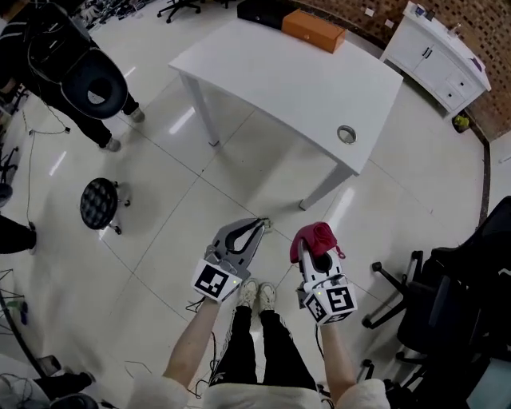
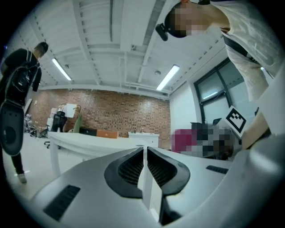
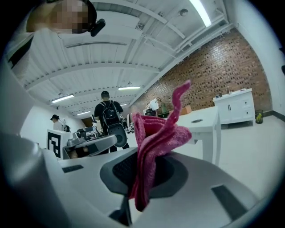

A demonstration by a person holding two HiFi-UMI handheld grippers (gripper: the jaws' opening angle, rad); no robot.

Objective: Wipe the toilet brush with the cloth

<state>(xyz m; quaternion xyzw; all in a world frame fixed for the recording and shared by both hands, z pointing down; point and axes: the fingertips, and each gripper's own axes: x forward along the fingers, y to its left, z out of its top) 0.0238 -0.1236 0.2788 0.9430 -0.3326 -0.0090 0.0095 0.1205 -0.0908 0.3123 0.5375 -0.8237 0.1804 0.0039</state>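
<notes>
My right gripper [image 1: 314, 242] is shut on a crumpled pink cloth [image 1: 318, 236], which sticks up from between its jaws [image 3: 156, 132]. Beside it, my left gripper [image 1: 259, 225] is shut with nothing in it; in the left gripper view its pads [image 2: 133, 167] meet edge to edge. Both grippers are held out over the tiled floor in front of the person's shoes [image 1: 257, 295], short of the white table [image 1: 263, 76]. The cloth also shows at the right of the left gripper view [image 2: 180, 140]. No toilet brush shows in any view.
The table carries an orange box [image 1: 313, 30], a black box [image 1: 263, 11] and a round metal ring [image 1: 346, 134]. A white cabinet [image 1: 441, 54] stands at the back right, a black office chair [image 1: 459, 299] at the right, a black stool [image 1: 99, 204] and a person with a backpack [image 1: 76, 72] at the left.
</notes>
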